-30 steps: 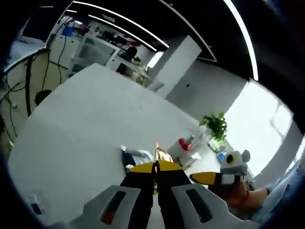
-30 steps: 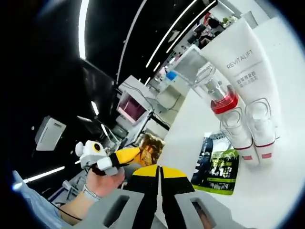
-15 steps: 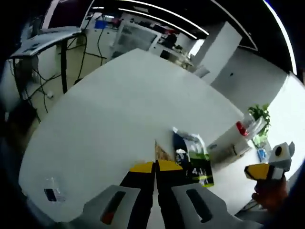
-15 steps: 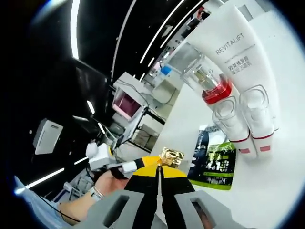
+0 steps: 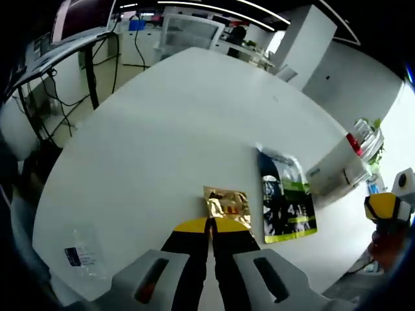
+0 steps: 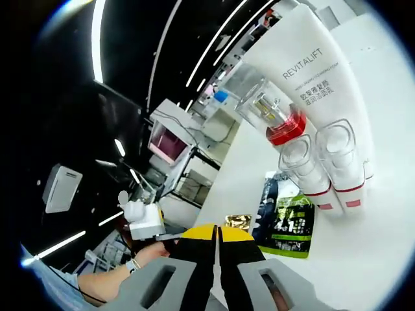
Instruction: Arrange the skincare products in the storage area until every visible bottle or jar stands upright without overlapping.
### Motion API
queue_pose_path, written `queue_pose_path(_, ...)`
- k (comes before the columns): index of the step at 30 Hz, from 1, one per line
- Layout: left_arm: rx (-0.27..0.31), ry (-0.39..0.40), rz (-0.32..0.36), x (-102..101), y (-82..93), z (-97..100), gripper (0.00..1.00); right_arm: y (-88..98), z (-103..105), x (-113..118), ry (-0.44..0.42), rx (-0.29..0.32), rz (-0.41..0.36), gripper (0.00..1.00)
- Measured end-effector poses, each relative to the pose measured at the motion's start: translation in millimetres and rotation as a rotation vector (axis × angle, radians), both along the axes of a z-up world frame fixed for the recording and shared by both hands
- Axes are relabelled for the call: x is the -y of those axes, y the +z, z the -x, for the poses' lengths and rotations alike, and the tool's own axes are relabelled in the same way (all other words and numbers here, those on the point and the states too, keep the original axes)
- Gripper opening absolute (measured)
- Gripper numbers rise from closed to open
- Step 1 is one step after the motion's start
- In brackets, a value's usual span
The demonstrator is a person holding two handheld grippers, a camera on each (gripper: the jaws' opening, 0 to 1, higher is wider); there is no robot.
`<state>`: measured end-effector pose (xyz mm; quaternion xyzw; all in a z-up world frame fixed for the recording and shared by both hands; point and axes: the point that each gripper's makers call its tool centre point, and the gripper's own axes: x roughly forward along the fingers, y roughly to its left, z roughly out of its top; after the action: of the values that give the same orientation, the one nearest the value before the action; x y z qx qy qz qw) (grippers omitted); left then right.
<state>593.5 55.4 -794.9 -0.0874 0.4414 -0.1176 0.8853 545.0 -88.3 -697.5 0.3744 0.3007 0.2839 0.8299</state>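
On the white tabletop (image 5: pixel 162 129), a gold sachet (image 5: pixel 227 206) is seen lying flat just ahead of the left gripper (image 5: pixel 211 227), whose jaws are pressed together with nothing between them. A dark green-and-black packet (image 5: pixel 285 204) lies just beside the sachet. In the right gripper view, the right gripper (image 6: pixel 217 232) is likewise closed and empty, and a white tube (image 6: pixel 318 71), a red-collared bottle (image 6: pixel 272 110) and two clear-capped bottles (image 6: pixel 324 165) are grouped close together.

A broad white tabletop (image 5: pixel 168 136) stretches ahead of the left claw. Beyond its far edge stand a glass-fronted cabinet (image 5: pixel 188 32) and a white pillar (image 5: pixel 310 45), with a potted plant (image 5: pixel 376 129) off to the right. Long ceiling light strips (image 6: pixel 104 39) run overhead.
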Motion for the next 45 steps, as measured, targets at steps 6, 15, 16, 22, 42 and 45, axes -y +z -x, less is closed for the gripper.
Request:
queue_pose_path(6, -0.024, -0.019, -0.016, -1.1, -5.2, 2.8, 0.00, -0.7, 1.2, -1.1, 0.002, -0.009, 0.000, 0.00)
queue_pose_path(15, 0.064, -0.149, -0.149, 4.3, 2.6, -2.7, 0.18, -2.7, 1.6, -1.0, 0.004, -0.018, 0.003, 0.00)
queue_pose_path(16, 0.079, -0.181, -0.159, 8.7, 3.3, -3.1, 0.19, -2.9, 1.7, -1.1, 0.004, -0.020, 0.002, 0.00)
queue_pose_path(22, 0.100, -0.387, -0.244, 30.8, -0.9, -0.2, 0.27, -3.8, 3.1, -2.6, 0.012, -0.025, 0.008, 0.00)
queue_pose_path(42, 0.063, -0.561, -0.299, 35.4, -20.6, 2.6, 0.33, -16.2, 5.7, -3.1, 0.037, -0.031, 0.082, 0.00)
queue_pose_path(45, 0.127, -0.570, -0.235, 39.2, -15.0, -3.1, 0.33, -15.1, 4.9, -0.7, 0.026, -0.035, 0.072, 0.00)
